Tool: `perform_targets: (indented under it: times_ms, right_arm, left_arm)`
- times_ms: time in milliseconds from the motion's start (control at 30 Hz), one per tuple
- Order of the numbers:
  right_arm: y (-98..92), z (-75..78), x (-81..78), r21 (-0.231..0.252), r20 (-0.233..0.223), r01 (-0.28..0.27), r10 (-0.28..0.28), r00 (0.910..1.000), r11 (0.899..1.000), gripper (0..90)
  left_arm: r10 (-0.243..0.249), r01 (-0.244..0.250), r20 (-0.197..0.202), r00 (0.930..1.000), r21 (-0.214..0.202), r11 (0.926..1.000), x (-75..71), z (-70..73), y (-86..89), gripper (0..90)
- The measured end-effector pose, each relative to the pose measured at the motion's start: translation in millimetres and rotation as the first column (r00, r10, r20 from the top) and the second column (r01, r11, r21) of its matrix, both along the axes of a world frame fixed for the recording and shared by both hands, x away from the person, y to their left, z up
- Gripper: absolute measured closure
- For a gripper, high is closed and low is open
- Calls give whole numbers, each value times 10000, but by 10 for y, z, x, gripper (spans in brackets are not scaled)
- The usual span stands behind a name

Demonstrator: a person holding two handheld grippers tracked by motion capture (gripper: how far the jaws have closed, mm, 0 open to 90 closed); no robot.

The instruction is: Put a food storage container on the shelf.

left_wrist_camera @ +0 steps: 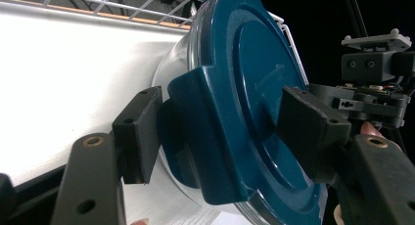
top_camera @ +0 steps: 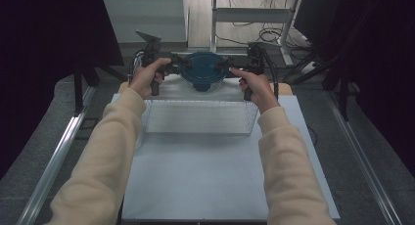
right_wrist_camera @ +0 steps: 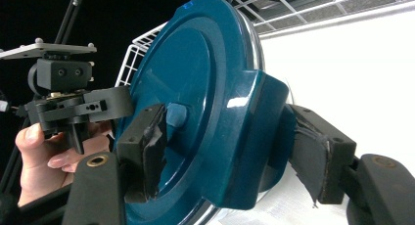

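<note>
two grippers at the side tabs of a blue-lidded tub

a round container [top_camera: 202,71] with a dark blue lid [left_wrist_camera: 254,88] and a clear body sits at the far end of the white table [top_camera: 215,176], just beyond a white wire basket [top_camera: 198,118]. in the high view the person's hands come at it from both sides, level with the lid.

the left gripper [left_wrist_camera: 220,122] straddles one of the lid's locking tabs [left_wrist_camera: 205,137]. its jaws stand fairly wide, one pad over the lid's top face and one under the tab against the clear wall. a gap shows at the lower pad, and i cannot tell whether the upper pad presses. the right gripper [right_wrist_camera: 230,146] brackets the opposite tab [right_wrist_camera: 249,137] the same way, its jaws also well apart. one pad lies on or very near the lid's top, the other stands just behind the tab, and no firm squeeze shows.

the tub looks like rigid plastic, glossy and likely slippery under the pads. it looks light unless filled, and its contents cannot be made out. the tabs are the natural hold: thick, squared and standing out from the rim. they probably hinge, so a pull there may unlatch the lid rather than lift the tub. a lift would want both sides gripped evenly to keep it level.
</note>
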State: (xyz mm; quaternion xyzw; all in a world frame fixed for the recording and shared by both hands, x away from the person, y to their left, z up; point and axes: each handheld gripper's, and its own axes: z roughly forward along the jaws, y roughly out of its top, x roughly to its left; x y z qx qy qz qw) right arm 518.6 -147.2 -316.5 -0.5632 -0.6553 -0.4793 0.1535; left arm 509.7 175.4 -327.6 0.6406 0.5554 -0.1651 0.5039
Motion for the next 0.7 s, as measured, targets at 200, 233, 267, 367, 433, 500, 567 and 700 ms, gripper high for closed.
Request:
perform_targets:
  times_ms: [200, 233, 267, 367, 433, 500, 567, 700]
  right_arm:
    - [26, 4, -43, -114, 193, 190, -188, 9996, 9998, 321]
    - [29, 0, -54, -149, 277, 222, -218, 9994, 9996, 317]
    - [33, -7, -63, -113, 347, 292, -287, 9990, 9995, 313]
    - [49, 7, -99, -428, 727, 676, -644, 9953, 9968, 237]
    - [57, 46, -147, -734, 1099, 878, -795, 9908, 9934, 174]
    - [54, 84, -216, -796, 1434, 918, -798, 9864, 9926, 130]
    - [69, 128, -314, -1016, 1676, 914, -735, 9831, 9906, 78]
    - [65, 210, -557, -1283, 2270, 774, -467, 9728, 9887, 67]
  left_arm:
    - [113, -112, 168, 9998, -73, 9999, -20, -16, -4, 353]
    - [159, -157, 252, 9996, -98, 9998, -25, -20, -12, 352]
    - [151, -151, 381, 9992, 8, 9999, -35, -17, -23, 345]
    - [421, -467, 826, 9957, 552, 9974, -79, 29, -38, 292]
    - [753, -831, 1177, 9902, 628, 9946, -128, 77, -9, 228]
    - [953, -1103, 1602, 9825, 874, 9900, -194, 122, 17, 201]
    - [1075, -1410, 2217, 9692, 1412, 9799, -300, 173, 42, 196]
    - [806, -1518, 3108, 9471, 2122, 9654, -533, 245, 44, 204]
